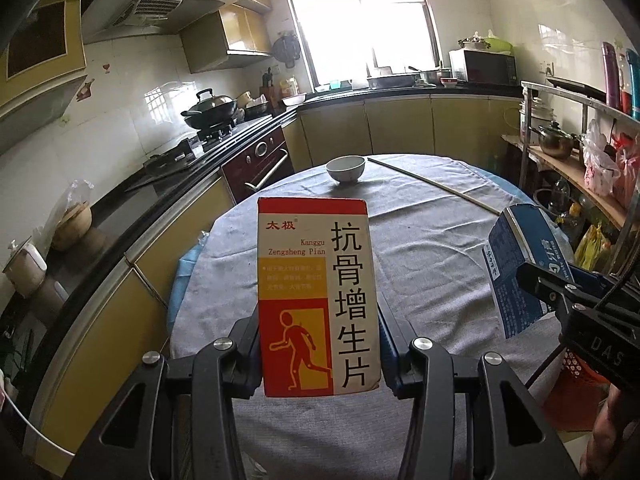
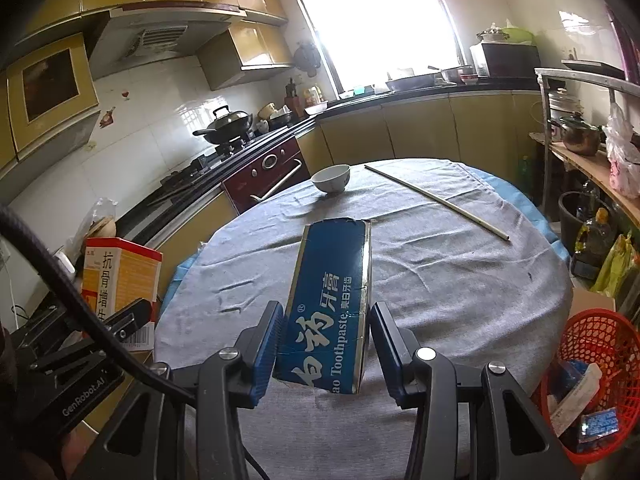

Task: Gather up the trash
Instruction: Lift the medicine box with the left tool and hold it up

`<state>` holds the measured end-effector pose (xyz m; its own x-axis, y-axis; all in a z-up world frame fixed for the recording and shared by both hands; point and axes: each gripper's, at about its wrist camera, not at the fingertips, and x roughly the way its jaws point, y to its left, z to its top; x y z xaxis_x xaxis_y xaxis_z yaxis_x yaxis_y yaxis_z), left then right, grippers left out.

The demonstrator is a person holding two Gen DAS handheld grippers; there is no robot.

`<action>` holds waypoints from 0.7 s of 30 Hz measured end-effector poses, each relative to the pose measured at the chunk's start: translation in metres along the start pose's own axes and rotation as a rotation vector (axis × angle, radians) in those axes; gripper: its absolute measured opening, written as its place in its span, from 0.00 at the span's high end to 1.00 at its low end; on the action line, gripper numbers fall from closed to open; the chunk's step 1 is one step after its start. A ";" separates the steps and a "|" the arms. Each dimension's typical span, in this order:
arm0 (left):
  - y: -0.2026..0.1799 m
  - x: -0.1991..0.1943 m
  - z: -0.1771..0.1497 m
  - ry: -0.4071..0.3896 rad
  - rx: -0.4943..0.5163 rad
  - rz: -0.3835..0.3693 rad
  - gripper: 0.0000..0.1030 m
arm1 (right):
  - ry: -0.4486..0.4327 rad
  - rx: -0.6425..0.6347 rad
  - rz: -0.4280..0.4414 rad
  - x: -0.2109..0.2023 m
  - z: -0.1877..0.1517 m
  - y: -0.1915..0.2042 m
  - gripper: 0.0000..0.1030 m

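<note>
My left gripper (image 1: pixel 318 340) is shut on a red, white and yellow medicine box (image 1: pixel 316 292), held upright above the round table (image 1: pixel 432 248). The same box (image 2: pixel 120 280) shows at the left of the right wrist view, in the left gripper (image 2: pixel 132 316). My right gripper (image 2: pixel 324 344) is shut on a blue toothpaste box (image 2: pixel 332 300), lifted over the grey tablecloth. That blue box (image 1: pixel 524 264) appears at the right of the left wrist view, in the right gripper (image 1: pixel 536 280). A red mesh basket (image 2: pixel 592 380) with wrappers in it stands low at the right of the table.
A white bowl (image 2: pixel 331 178) and a long thin stick (image 2: pixel 436 199) lie on the far part of the table. Kitchen counters with a stove and wok (image 2: pixel 226 122) run along the left. A shelf rack with pots and bags (image 2: pixel 580 140) stands at the right.
</note>
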<state>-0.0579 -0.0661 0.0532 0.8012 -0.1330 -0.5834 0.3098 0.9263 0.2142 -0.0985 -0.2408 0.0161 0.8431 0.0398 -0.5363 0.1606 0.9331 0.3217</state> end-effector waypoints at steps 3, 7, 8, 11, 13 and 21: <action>-0.001 0.001 -0.001 0.007 -0.002 0.000 0.53 | 0.008 -0.002 -0.001 0.003 -0.001 0.001 0.53; -0.004 0.004 -0.001 0.017 0.001 -0.006 0.53 | 0.011 0.000 0.001 0.004 -0.003 -0.002 0.53; -0.004 0.004 0.000 0.020 0.002 -0.008 0.53 | 0.012 0.001 0.001 0.004 -0.002 -0.003 0.53; -0.008 0.006 -0.001 0.029 0.007 -0.017 0.53 | 0.008 0.004 0.000 0.002 -0.002 -0.004 0.53; -0.009 0.008 -0.002 0.040 0.008 -0.027 0.53 | 0.008 0.012 0.001 0.001 -0.002 -0.007 0.53; -0.015 0.010 -0.004 0.053 0.019 -0.032 0.53 | 0.000 0.028 0.002 -0.003 -0.003 -0.012 0.53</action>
<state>-0.0569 -0.0799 0.0412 0.7628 -0.1427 -0.6307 0.3444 0.9152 0.2095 -0.1051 -0.2512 0.0112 0.8433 0.0420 -0.5357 0.1730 0.9226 0.3447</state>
